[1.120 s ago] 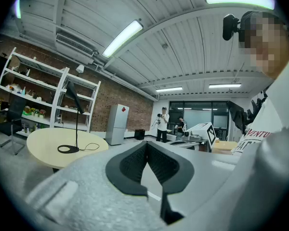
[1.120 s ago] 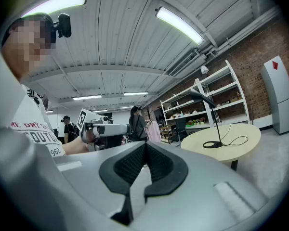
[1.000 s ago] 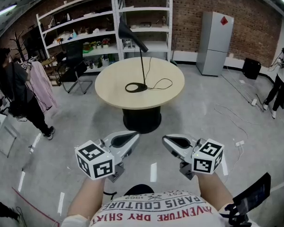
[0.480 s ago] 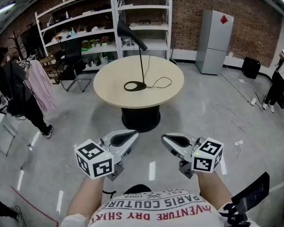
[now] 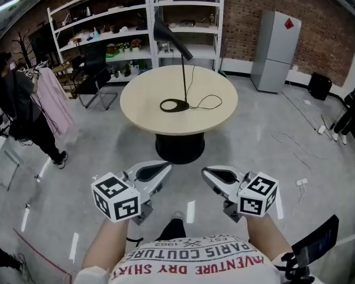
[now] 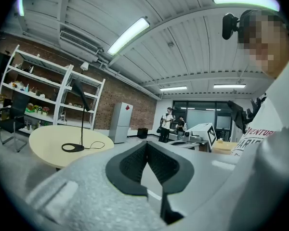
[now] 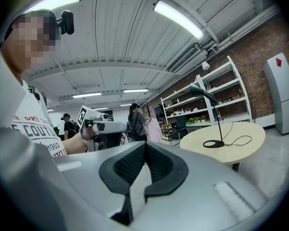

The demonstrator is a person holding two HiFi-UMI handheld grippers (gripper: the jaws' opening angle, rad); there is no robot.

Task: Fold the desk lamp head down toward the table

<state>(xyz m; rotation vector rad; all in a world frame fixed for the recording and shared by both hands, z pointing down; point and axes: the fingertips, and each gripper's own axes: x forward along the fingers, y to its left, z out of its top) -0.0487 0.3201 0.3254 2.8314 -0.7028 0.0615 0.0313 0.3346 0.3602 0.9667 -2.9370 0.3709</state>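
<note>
- Grey with black pads, the left gripper (image 5: 166, 168) has its jaws pressed together with nothing between them. Its marker cube (image 5: 115, 197) carries black-and-white squares.
- The right gripper (image 5: 206, 171) sits just beside it, also grey. Its jaws are closed tight on nothing too, and it bears a like cube.
- Just behind both grippers is a white shirt (image 5: 195, 264). Its red print, upside down from the head view, reads "PARIS COUTURE", "DRY SHIRT" and "EST 1962".
- Well ahead of the grippers, roughly midway between the lines they point along, stands the lamp (image 5: 184, 73). It is apart from both grippers.
- The lamp is all black: a flat ring base, a thin upright stem and a cone head. The head slopes up and left from the top of the stem, so it is raised and not folded down.
- The lamp rests near the middle of a round, pale wooden table (image 5: 145, 108).
- A black cord (image 5: 208, 103) loops rightward from the base across the tabletop.
- Beyond the table, to the right, stands a grey fridge (image 5: 276, 49) with a red diamond sticker whose print is too small to read.
</note>
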